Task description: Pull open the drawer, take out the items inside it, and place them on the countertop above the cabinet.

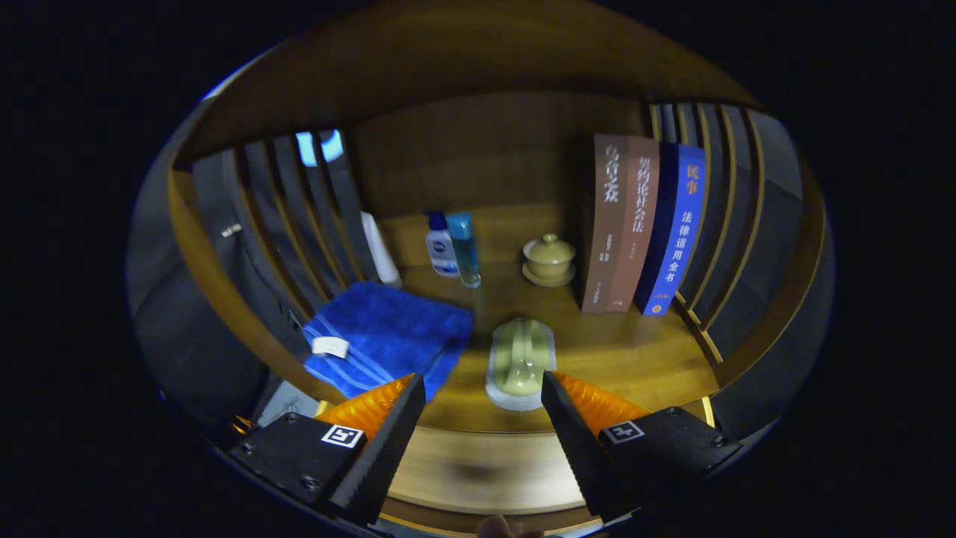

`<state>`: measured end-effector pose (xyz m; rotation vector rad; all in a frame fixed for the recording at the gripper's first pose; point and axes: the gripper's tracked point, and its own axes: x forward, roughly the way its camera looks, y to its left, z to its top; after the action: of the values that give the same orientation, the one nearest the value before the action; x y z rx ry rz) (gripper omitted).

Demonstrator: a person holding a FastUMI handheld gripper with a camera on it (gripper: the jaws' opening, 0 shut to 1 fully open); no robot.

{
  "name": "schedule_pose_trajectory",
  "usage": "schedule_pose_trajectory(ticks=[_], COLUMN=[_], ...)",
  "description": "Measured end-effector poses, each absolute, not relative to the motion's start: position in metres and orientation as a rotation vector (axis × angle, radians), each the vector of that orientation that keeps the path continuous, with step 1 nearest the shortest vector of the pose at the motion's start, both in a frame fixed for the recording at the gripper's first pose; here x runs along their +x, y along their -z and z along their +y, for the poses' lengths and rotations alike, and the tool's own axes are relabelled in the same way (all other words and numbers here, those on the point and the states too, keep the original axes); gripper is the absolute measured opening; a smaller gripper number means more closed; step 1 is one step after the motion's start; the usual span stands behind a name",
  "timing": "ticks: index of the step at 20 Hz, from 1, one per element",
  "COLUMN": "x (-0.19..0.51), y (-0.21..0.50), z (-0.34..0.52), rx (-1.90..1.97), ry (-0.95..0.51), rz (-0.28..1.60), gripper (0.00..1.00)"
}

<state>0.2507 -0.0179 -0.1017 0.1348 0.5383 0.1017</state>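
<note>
My gripper [483,407] is open, with nothing between its black fingers [388,441]. Just ahead of them, near the front edge of the wooden countertop [627,359], lies a pale green ceramic piece with a handle [520,362] on a light base. A folded blue towel [385,336] with a white tag lies ahead of the left finger. Below the countertop's edge, between the fingers, runs a lighter wooden front [478,467]; whether it is the drawer I cannot tell.
Farther back stand a small white and blue bottle [441,245], a clear blue bottle [464,249] and a lidded cream cup on a saucer [549,260]. Three upright books [642,232] stand at the right. Slatted wooden walls [299,217] close both sides.
</note>
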Motion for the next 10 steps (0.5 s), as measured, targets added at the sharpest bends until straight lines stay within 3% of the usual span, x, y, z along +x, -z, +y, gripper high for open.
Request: schedule_pose_trajectory(ticks=[3, 10], x=[0.228, 0.137], y=[0.057, 0.076], z=[-0.034, -0.028], rx=[0.114, 0.193], ry=[-0.070, -0.075], rz=[0.261, 0.085], gripper=[0.99, 0.99])
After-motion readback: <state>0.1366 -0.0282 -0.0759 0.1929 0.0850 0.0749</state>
